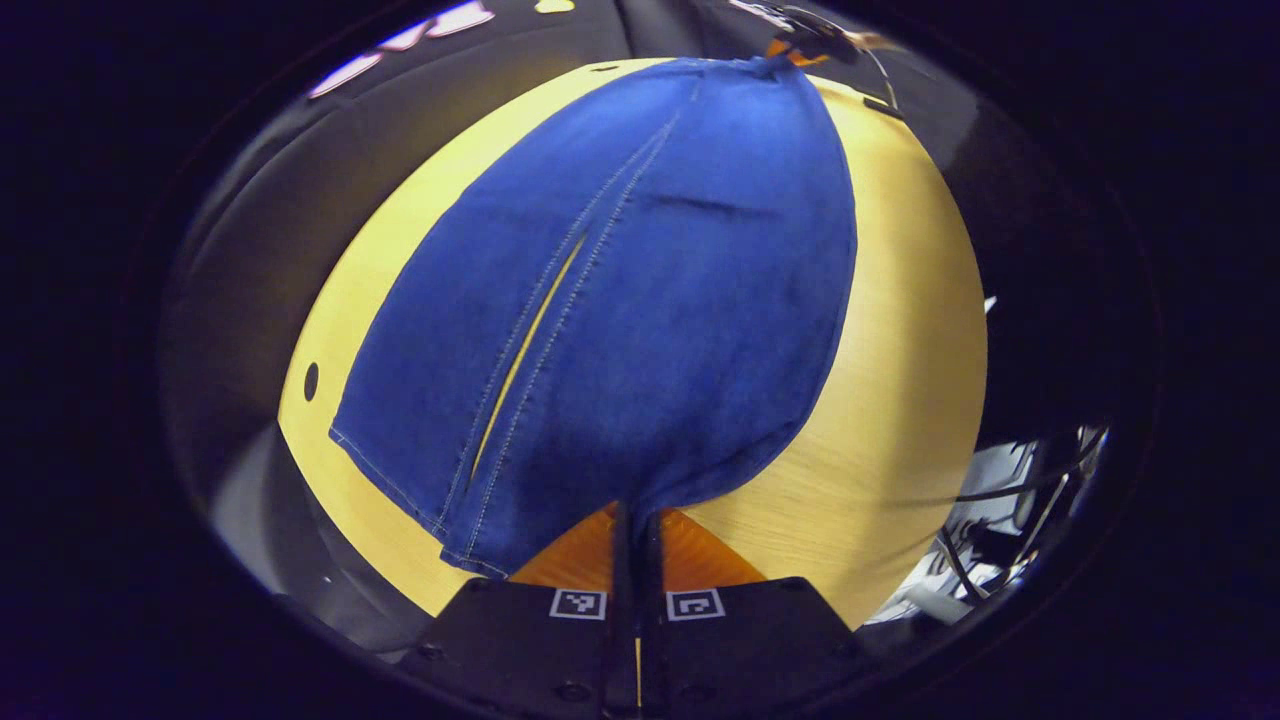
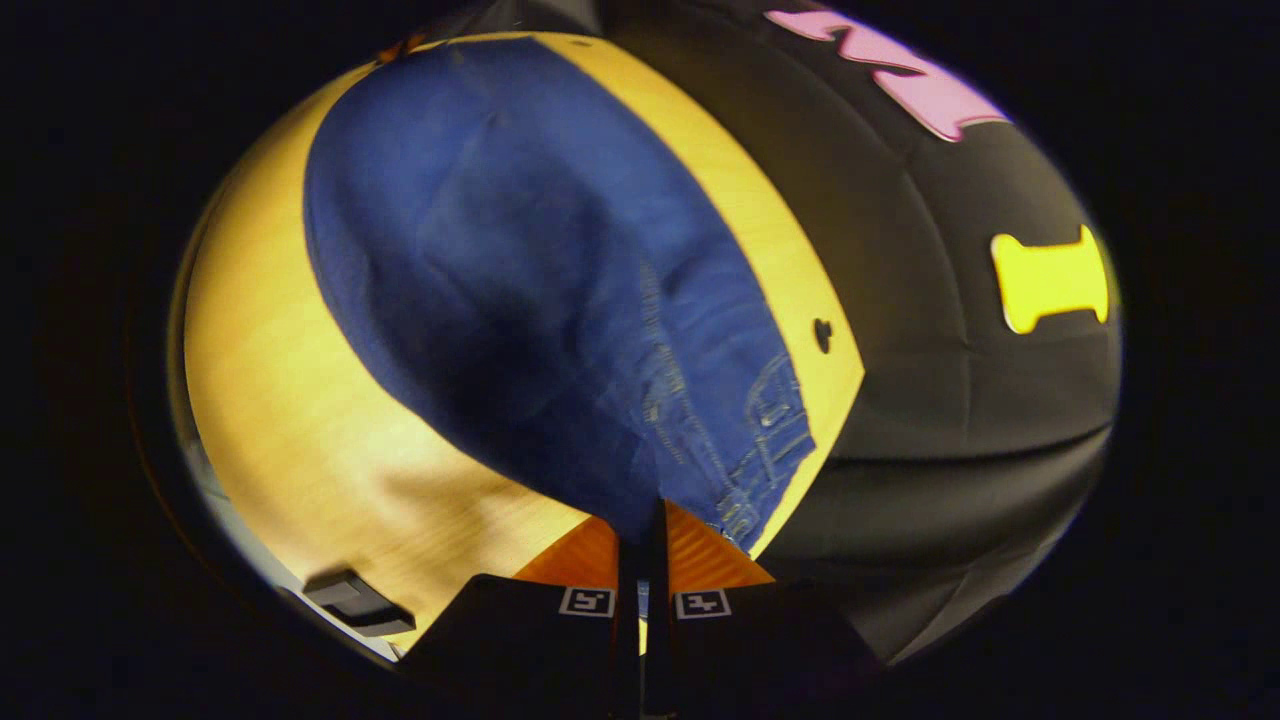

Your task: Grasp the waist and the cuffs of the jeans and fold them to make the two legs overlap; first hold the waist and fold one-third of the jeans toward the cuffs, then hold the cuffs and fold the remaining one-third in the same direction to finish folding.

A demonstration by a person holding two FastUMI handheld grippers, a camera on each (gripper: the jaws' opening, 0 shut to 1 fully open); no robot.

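Blue jeans (image 1: 640, 300) lie stretched lengthwise on the yellow wooden table (image 1: 900, 400). In the left gripper view the two legs run away from me, with a thin slit of table between them. My left gripper (image 1: 636, 515) is shut on the near cuff edge, and the other leg's cuff (image 1: 400, 480) lies flat to its left. At the far end the right gripper (image 1: 800, 45) is at the waist. In the right gripper view the waist (image 2: 760, 440) with belt loops and stitching is closest, and my right gripper (image 2: 640, 520) is shut on its edge.
A small dark hole (image 1: 311, 381) sits near the table's corner, also in the right gripper view as a hole (image 2: 822, 334). Cables and white gear (image 1: 1010, 520) lie beyond the table's right edge. A black block (image 2: 355, 600) sits at the table's near-left edge.
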